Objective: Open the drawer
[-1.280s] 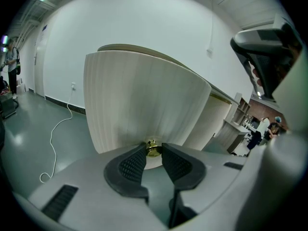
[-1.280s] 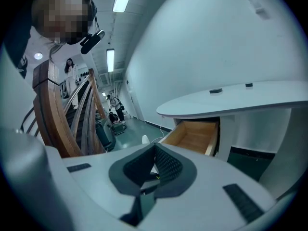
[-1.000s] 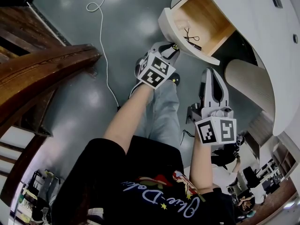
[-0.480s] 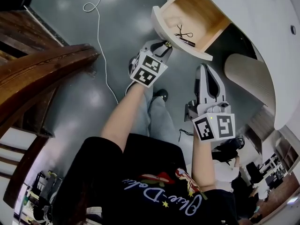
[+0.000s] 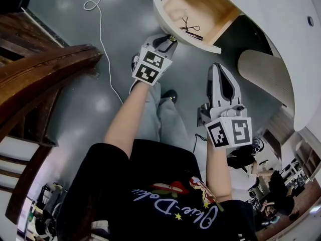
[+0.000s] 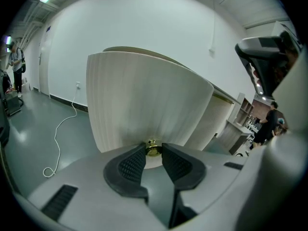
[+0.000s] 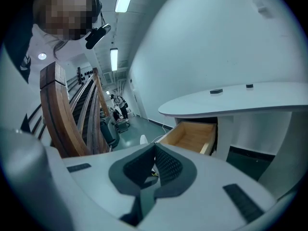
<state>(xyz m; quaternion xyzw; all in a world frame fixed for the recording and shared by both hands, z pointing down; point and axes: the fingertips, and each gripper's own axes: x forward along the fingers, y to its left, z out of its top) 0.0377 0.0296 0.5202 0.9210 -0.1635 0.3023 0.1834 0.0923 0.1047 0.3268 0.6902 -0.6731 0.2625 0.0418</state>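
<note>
Already the drawer [image 5: 200, 6] stands pulled well out from under the desk [image 5: 281, 29] edge, its wooden inside bare except for a few small dark bits [image 5: 190, 30] lying near its front wall. The left gripper [image 5: 169, 41] reaches the middle of the drawer's ribbed white front. Its jaws are clamped on the small brass knob [image 6: 153, 148] there, one pad on each side. The right gripper [image 5: 219, 70] hangs near the drawer's right end, apart from it and from the desk, with its jaws pressed together at the tips and nothing between them. A white cable [image 5: 103, 34] trails over the grey floor [image 5: 80, 104] beside a wooden railing [image 5: 45, 74].
</note>
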